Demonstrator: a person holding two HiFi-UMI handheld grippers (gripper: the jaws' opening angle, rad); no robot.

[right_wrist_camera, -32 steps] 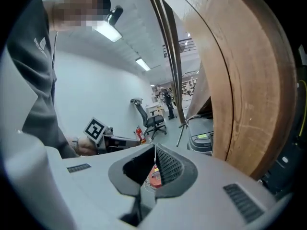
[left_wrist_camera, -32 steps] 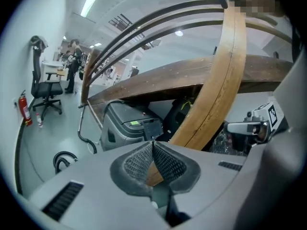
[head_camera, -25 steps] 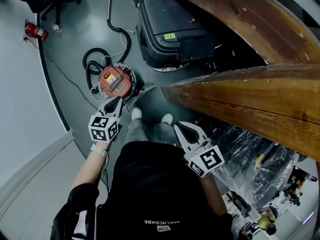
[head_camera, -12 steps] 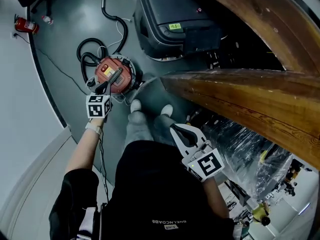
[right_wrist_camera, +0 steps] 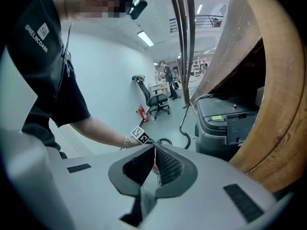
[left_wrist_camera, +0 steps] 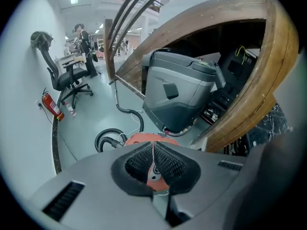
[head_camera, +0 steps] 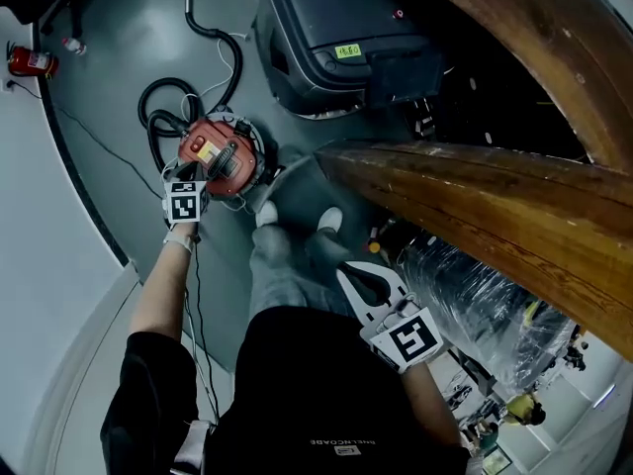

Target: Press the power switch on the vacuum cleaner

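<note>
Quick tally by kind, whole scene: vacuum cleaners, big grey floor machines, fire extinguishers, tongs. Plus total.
vacuum cleaner: 1
grey floor machine: 1
fire extinguisher: 1
tongs: 2, the left tongs and the right tongs, both shut and empty
Total: 5

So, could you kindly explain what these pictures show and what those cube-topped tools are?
A person holds two two-jaw grippers; the marker cubes are part of them. One picture looks down from a head camera; the others look along each gripper's jaws. The left gripper, shut and empty, reaches to the red vacuum cleaner on the floor, its black hose coiled beside; contact cannot be judged. The right gripper, also shut and empty, hangs at the person's side. A large grey machine stands under wooden beams.
</note>
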